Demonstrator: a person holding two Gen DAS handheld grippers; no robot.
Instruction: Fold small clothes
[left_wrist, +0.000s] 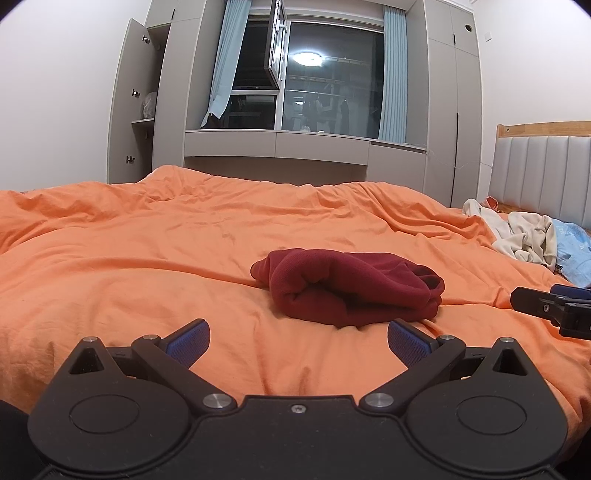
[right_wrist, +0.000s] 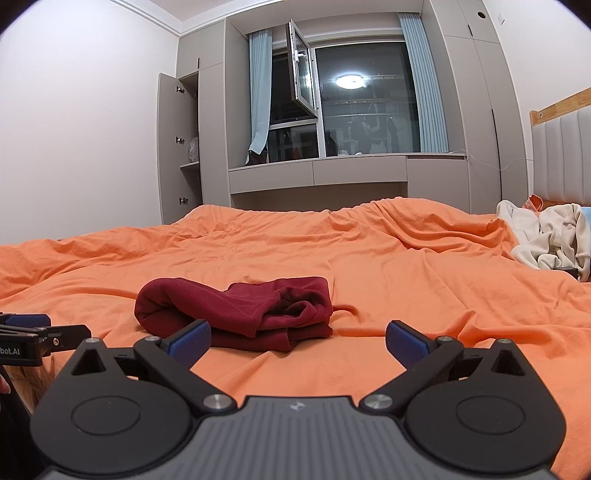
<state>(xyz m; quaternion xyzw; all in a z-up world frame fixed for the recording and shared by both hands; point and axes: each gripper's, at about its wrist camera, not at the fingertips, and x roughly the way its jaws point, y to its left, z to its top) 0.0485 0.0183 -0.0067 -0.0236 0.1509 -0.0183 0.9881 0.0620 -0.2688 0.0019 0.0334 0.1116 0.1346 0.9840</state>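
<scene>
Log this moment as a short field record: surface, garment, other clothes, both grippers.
surface: bed with a wrinkled orange cover
garment: dark red garment, bunched into a thick folded bundle, lying on the cover ahead of both grippers
other clothes: loose cream clothes and a light blue item piled near the headboard
left gripper: open, holding nothing, short of the red garment
right gripper: open, holding nothing, its left finger overlapping the garment's near edge in view; contact unclear
background: open wardrobe door, dark window
</scene>
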